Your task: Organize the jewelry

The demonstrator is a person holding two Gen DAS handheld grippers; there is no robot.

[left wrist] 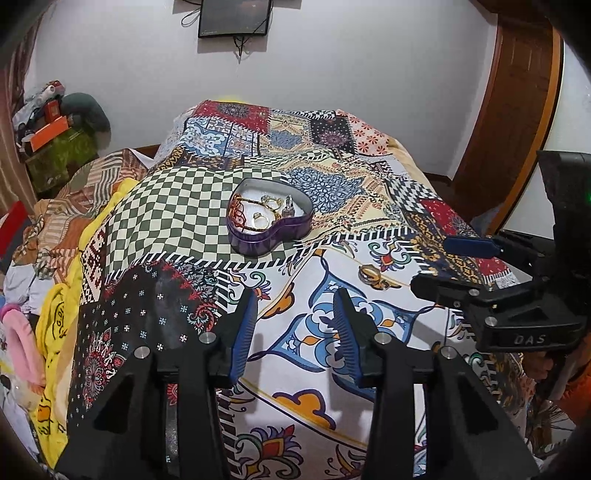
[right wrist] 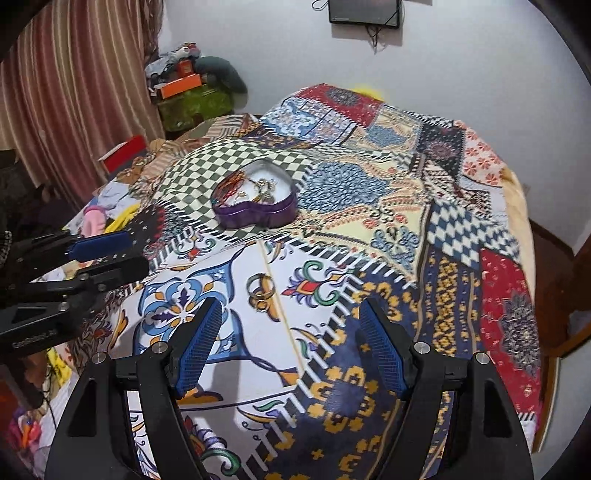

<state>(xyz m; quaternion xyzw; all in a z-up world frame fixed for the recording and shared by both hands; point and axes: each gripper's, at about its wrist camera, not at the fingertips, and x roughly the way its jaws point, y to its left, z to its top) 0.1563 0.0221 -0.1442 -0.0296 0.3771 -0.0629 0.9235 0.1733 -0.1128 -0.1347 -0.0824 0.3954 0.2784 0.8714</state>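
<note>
A purple heart-shaped tin sits open on the patchwork blanket, holding a red bead string, gold rings and other small jewelry. Loose gold rings lie on the blanket in front of the tin. My left gripper is open and empty, hovering left of the loose rings; it also shows at the left edge of the right wrist view. My right gripper is open and empty, just short of the rings; it shows at the right of the left wrist view.
The patchwork blanket covers a raised surface. Piled clothes lie to the left. A green box with an orange box stands by the striped curtain. A dark screen hangs on the wall. A wooden door is right.
</note>
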